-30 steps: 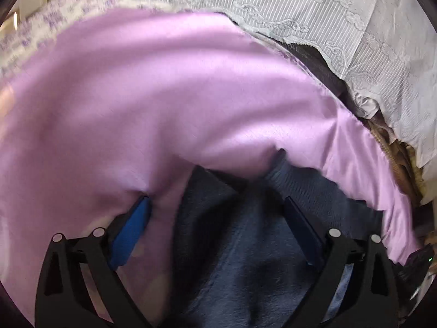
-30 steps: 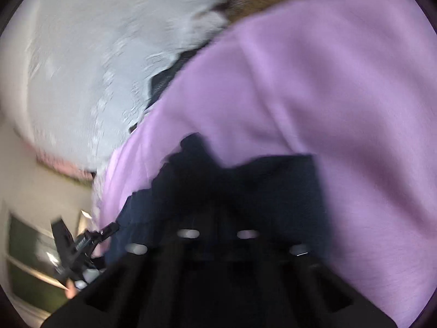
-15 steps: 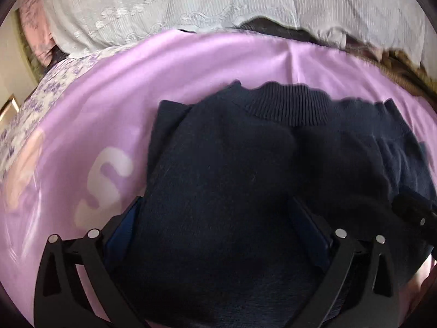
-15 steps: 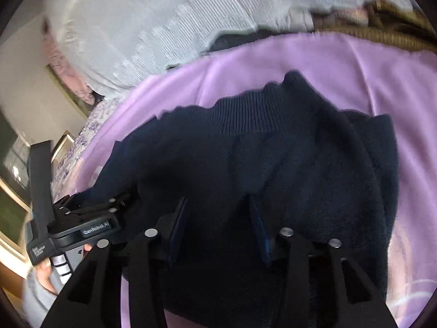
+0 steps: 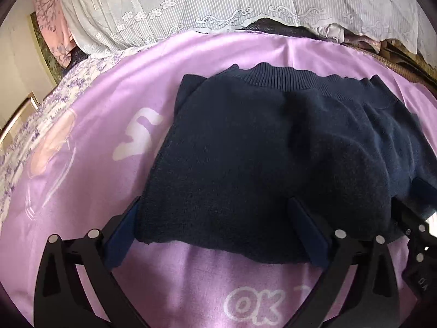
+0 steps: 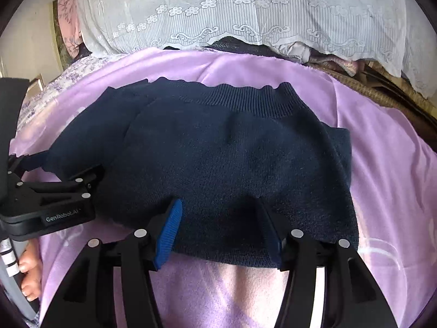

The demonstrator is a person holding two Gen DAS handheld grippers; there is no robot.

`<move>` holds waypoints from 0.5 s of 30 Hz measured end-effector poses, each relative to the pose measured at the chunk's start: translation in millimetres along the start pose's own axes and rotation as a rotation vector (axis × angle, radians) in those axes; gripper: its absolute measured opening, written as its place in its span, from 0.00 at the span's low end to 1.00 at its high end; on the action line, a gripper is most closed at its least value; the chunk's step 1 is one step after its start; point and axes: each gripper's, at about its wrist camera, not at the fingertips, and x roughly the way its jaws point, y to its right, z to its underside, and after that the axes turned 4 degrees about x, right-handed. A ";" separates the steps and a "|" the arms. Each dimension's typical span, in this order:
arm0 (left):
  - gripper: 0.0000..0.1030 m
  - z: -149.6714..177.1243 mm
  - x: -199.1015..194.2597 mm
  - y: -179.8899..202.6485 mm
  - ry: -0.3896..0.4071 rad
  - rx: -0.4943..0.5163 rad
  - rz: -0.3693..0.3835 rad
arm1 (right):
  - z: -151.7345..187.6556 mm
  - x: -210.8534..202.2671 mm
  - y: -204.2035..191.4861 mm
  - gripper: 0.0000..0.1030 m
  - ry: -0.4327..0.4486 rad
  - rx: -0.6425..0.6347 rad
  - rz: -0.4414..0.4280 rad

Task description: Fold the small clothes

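A dark navy knit sweater (image 5: 262, 158) lies folded on a lilac printed cloth (image 5: 90, 180), its ribbed hem at the far side. It also shows in the right wrist view (image 6: 218, 158). My left gripper (image 5: 215, 207) is open, its blue-padded fingers straddling the sweater's near left edge and empty. My right gripper (image 6: 221, 207) is open over the sweater's near edge and empty. The left gripper shows at the left of the right wrist view (image 6: 49, 191); the right gripper's tip shows at the right edge of the left wrist view (image 5: 418, 213).
A white lace-trimmed cloth (image 5: 218, 2) covers a pile behind the lilac cloth. A woven brown mat (image 6: 382, 93) lies at the back right. A floral sheet (image 5: 30, 117) borders the left side. White print marks the lilac cloth near the front (image 5: 256, 303).
Both grippers have pulled back and lifted their view. The sweater, bunched and carried a second ago, now lies laid out and folded on the cloth. The right gripper has opened and let it go.
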 end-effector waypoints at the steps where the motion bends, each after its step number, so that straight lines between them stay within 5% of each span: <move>1: 0.96 -1.0 -1.5 1.4 0.003 -0.007 0.006 | 0.8 -0.7 2.8 0.56 -0.001 0.011 -0.013; 15: 0.96 -6.9 -33.9 -10.6 0.150 -0.076 0.031 | -7.7 -21.2 10.2 0.63 0.080 0.093 -0.067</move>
